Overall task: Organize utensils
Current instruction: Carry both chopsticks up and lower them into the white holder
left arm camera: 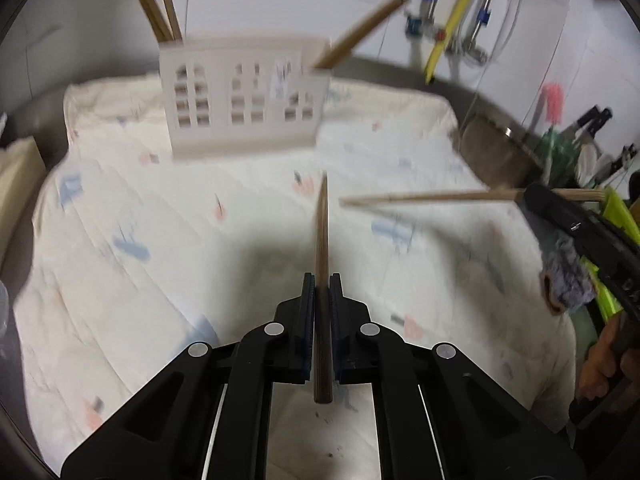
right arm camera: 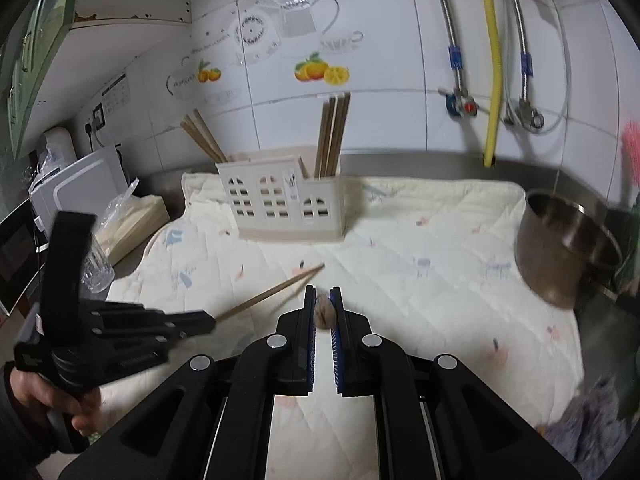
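Cream quilted cloth (right arm camera: 420,280) spread over the desk, likely as padding; pale house-shaped holder (right arm camera: 282,200) upright at the back, wooden chopsticks (right arm camera: 332,136) already leaning in its end compartments. Left gripper (left arm camera: 322,280) fingers clamped mid-shaft on one chopstick (left arm camera: 321,232), tip aimed toward holder, off the cloth, presumably for slotting in. Right gripper (right arm camera: 322,292) fingers pinched on a second chopstick (right arm camera: 323,312), seen end-on.

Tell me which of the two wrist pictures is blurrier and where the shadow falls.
Left wrist view: motion blur smears the utensil holder and the quilted cloth, and a dark shadow lies on the cloth ahead of the tongs. Right wrist view: the middle is sharper, with the steel pot blurred near the edge.
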The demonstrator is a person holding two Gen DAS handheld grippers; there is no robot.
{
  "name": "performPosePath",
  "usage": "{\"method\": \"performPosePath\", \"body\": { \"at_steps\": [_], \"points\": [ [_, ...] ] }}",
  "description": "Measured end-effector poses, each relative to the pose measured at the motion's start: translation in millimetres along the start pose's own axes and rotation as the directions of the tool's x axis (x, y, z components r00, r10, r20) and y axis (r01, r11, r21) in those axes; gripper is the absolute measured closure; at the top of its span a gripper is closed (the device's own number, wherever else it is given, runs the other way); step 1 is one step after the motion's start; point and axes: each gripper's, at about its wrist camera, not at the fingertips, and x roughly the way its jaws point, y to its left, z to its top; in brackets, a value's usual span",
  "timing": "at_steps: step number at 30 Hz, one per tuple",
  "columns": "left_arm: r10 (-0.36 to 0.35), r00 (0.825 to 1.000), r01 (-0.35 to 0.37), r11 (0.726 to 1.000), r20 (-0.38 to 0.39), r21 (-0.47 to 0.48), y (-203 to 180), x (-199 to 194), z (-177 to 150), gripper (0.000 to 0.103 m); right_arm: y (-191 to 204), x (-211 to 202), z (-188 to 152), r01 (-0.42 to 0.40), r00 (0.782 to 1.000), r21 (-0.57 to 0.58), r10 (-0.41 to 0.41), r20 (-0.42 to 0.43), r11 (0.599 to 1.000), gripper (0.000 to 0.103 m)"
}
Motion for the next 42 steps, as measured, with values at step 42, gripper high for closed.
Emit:
{"method": "performPosePath", "body": {
  "at_steps": [42],
  "points": [
    [0.105, 0.868, -0.141, 0.989, 0.486, 0.039, 52, -107, 244, 0.098, 20, 51, 205, -0.043, 0.993, -0.179, 0.062, 0.100, 0.983, 0.096]
  ]
}}
